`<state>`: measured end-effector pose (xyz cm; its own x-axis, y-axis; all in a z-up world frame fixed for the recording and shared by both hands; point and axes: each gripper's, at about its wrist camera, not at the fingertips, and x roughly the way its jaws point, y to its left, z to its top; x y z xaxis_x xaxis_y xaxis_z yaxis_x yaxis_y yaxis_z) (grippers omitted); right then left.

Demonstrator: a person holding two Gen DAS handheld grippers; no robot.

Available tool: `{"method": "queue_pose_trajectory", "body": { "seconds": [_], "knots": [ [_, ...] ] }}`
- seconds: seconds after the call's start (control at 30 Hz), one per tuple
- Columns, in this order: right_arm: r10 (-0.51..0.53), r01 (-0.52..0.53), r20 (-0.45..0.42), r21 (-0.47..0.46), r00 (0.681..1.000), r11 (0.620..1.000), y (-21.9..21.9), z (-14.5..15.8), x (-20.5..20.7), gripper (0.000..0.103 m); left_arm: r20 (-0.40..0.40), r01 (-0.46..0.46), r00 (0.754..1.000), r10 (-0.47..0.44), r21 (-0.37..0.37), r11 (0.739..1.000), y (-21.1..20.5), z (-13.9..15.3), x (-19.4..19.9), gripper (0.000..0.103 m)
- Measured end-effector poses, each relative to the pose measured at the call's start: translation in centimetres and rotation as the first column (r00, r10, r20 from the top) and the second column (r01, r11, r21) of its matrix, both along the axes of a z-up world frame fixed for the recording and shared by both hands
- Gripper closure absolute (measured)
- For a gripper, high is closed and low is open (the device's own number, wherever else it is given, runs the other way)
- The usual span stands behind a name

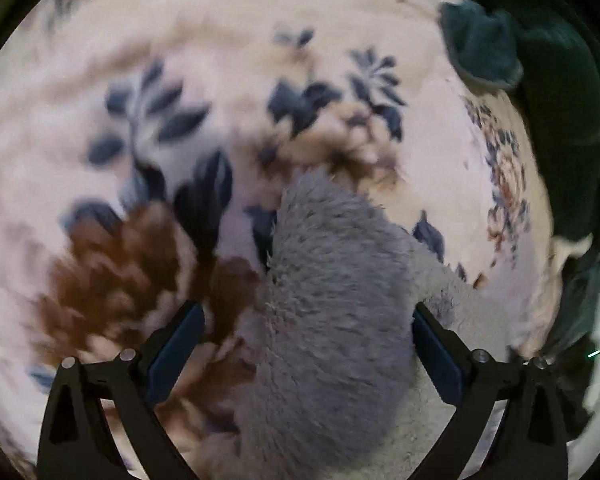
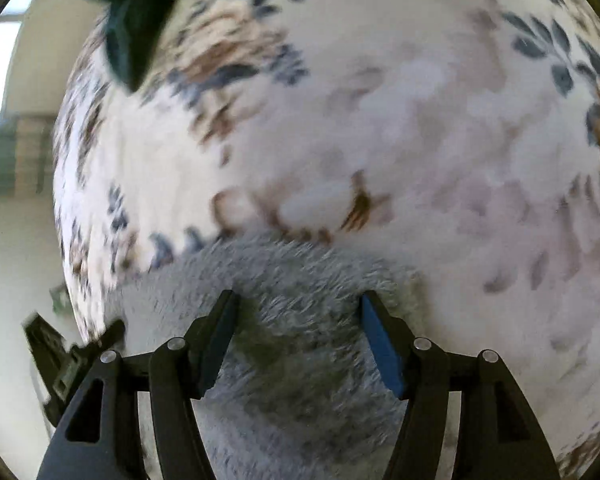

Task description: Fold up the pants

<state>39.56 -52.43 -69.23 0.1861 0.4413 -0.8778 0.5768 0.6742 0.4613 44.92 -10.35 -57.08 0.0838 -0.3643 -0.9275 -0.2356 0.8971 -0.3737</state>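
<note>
The grey fluffy pants lie on a white blanket with blue and brown flowers. In the left wrist view a rounded end of the pants pokes up between the fingers of my left gripper, which is wide open with the fabric between the pads, not pinched. In the right wrist view the pants fill the lower middle. My right gripper is open, its tips just over the fleece near its far edge. Both views are motion-blurred.
A dark green garment lies at the blanket's right side in the left wrist view and it shows at the top left in the right wrist view. The blanket's left edge drops off to a pale floor.
</note>
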Motion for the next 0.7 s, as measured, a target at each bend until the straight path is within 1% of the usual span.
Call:
{"method": "queue_pose_trajectory", "body": {
  "seconds": [0.07,0.1,0.17,0.23,0.3,0.33,0.4,0.43,0.5,0.53,0.57,0.6,0.63,0.67,0.7],
  "knots": [
    [-0.028,0.028,-0.021,0.003,0.999,1.000,-0.6,0.2,0.2,0.038,-0.001,-0.021,1.000,0.021,-0.029,0.999,0.4,0.3,-0.3,0.000],
    [-0.035,0.034,-0.028,-0.007,0.999,0.999,-0.8,0.4,0.2,0.038,0.012,-0.017,1.000,0.017,-0.021,1.000,0.4,1.0,-0.7,0.000],
    [-0.057,0.057,0.002,0.011,0.998,0.998,-1.7,2.4,-0.7,0.038,0.055,0.007,0.998,-0.006,-0.004,1.000,0.1,3.2,-2.0,0.000],
    [-0.040,0.040,0.050,0.005,0.998,0.999,-2.0,5.2,-3.3,0.038,0.084,0.034,0.996,-0.036,0.018,0.999,-0.3,5.1,-3.4,0.000],
    [-0.003,0.005,0.056,-0.025,0.998,1.000,-1.5,6.9,-6.1,0.038,0.104,0.056,0.993,-0.059,0.035,0.998,-0.6,6.6,-5.2,0.000],
    [0.024,-0.023,0.039,-0.028,0.999,0.999,-0.7,7.2,-7.9,0.038,0.104,0.070,0.992,-0.074,0.043,0.997,-0.7,6.9,-6.0,0.000],
    [0.050,-0.050,-0.004,0.007,0.999,0.999,0.1,6.4,-10.9,0.038,0.094,0.080,0.992,-0.085,0.053,0.995,-0.8,7.0,-7.7,0.000],
    [0.060,-0.059,-0.031,0.031,0.998,0.998,0.6,5.3,-12.2,0.038,0.087,0.086,0.992,-0.090,0.053,0.995,-0.8,6.7,-8.3,0.000],
    [0.082,-0.079,-0.129,0.028,0.988,0.996,1.4,2.3,-14.5,0.038,0.050,0.088,0.995,-0.092,0.076,0.993,-0.7,5.5,-9.5,0.000],
    [0.090,-0.089,-0.198,0.014,0.976,0.996,1.6,0.4,-15.6,0.038,0.030,0.079,0.996,-0.081,0.066,0.995,-0.4,4.8,-9.9,0.000],
    [0.080,-0.079,-0.225,0.015,0.971,0.997,1.5,-0.6,-16.2,0.038,0.008,0.061,0.998,-0.062,0.042,0.997,-0.1,4.2,-10.4,0.000],
    [0.052,-0.045,-0.227,0.037,0.972,0.998,1.1,-1.1,-16.8,0.038,-0.009,0.036,0.999,-0.036,0.005,0.999,0.2,3.9,-10.7,0.000],
    [0.000,0.018,-0.199,0.089,0.980,0.996,0.5,-1.2,-17.4,0.037,-0.014,0.011,1.000,-0.012,-0.044,0.999,0.6,3.8,-11.0,0.000],
    [-0.051,0.074,-0.149,0.153,0.987,0.985,0.0,-1.0,-17.7,0.037,-0.011,-0.012,1.000,0.011,-0.099,0.995,0.8,3.8,-11.2,0.000],
    [-0.094,0.113,-0.096,0.216,0.991,0.970,-0.5,-0.8,-17.9,0.034,-0.008,-0.033,0.999,0.032,-0.153,0.988,0.8,3.8,-11.2,0.000]
  ]
}}
